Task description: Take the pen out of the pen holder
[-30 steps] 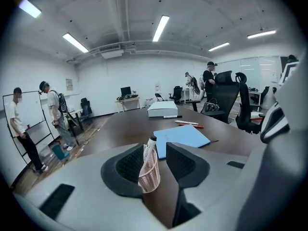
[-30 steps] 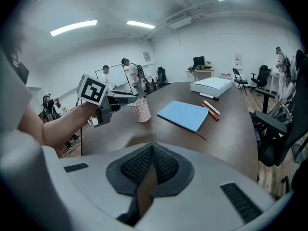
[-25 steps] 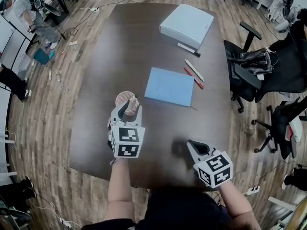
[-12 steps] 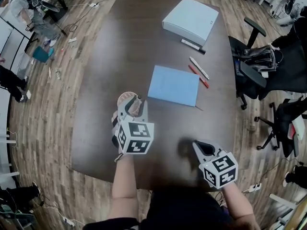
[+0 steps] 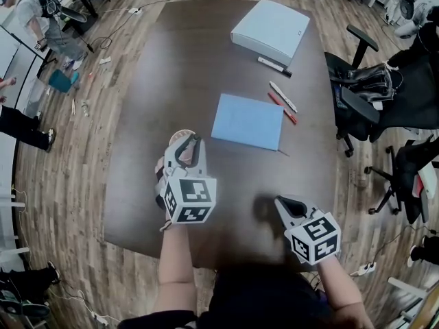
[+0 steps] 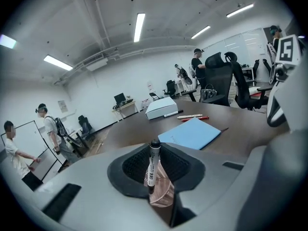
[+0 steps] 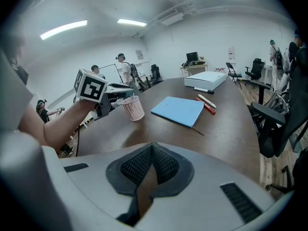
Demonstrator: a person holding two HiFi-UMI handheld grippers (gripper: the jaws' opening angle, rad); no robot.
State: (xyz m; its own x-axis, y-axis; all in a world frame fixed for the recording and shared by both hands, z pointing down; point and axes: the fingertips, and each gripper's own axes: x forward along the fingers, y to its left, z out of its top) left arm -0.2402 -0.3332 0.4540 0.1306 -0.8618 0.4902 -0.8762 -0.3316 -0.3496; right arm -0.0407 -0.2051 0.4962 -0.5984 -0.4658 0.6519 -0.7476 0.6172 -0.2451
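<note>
- The pen (image 6: 153, 163) is not out yet. It stands upright in the pink mesh pen holder (image 5: 175, 138), its black cap poking above the rim.
- My left gripper (image 5: 186, 151) has reached the pen holder and its jaws are closing, with the pen's barrel right between the pads. A sliver of pink mesh shows beside the barrel, so I judge the pinch not yet firm.
- What is left, as I read it, is to finish the squeeze, lift the pen clear of the rim and set it down somewhere on the table (image 5: 171, 60).
- My left forearm reaches in from the near edge. The gripper points forward and slopes a little downward over the holder's near rim.
- My right gripper (image 5: 285, 205) has its pads pressed together with nothing between them (it has no part in this step). It hangs tilted down over the table's near edge, well apart from the holder.
- Farther off lie a blue notebook (image 5: 247, 120), a white pen (image 5: 282, 96), a red pen (image 5: 282, 108) and a white box (image 5: 269, 31), none of them touched.
</note>
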